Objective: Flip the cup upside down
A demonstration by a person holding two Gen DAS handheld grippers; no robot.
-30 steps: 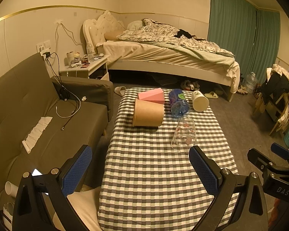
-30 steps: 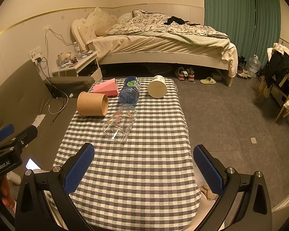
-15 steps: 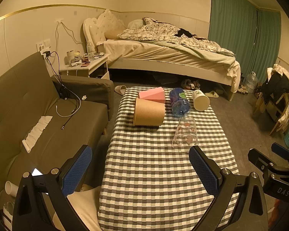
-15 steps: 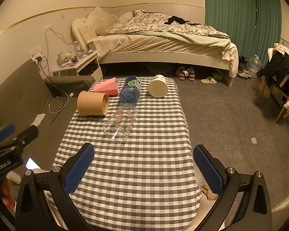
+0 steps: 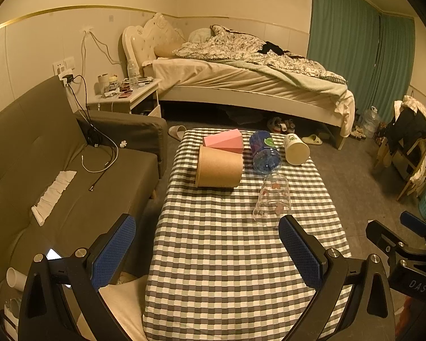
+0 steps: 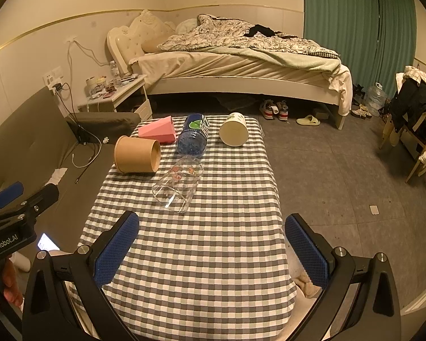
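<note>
Clear glass, the cup [image 6: 177, 184] lies on its side mid-counter [image 6: 213, 255], mouth toward the near end, so it wants righting onto its rim; both the left tongs [image 5: 207, 255] and right tongs [image 6: 211, 251] hover wide and empty short of it

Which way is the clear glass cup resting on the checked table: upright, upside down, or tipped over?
Tipped over. The clear glass cup lies on its side, its open rim facing the camera.
</note>
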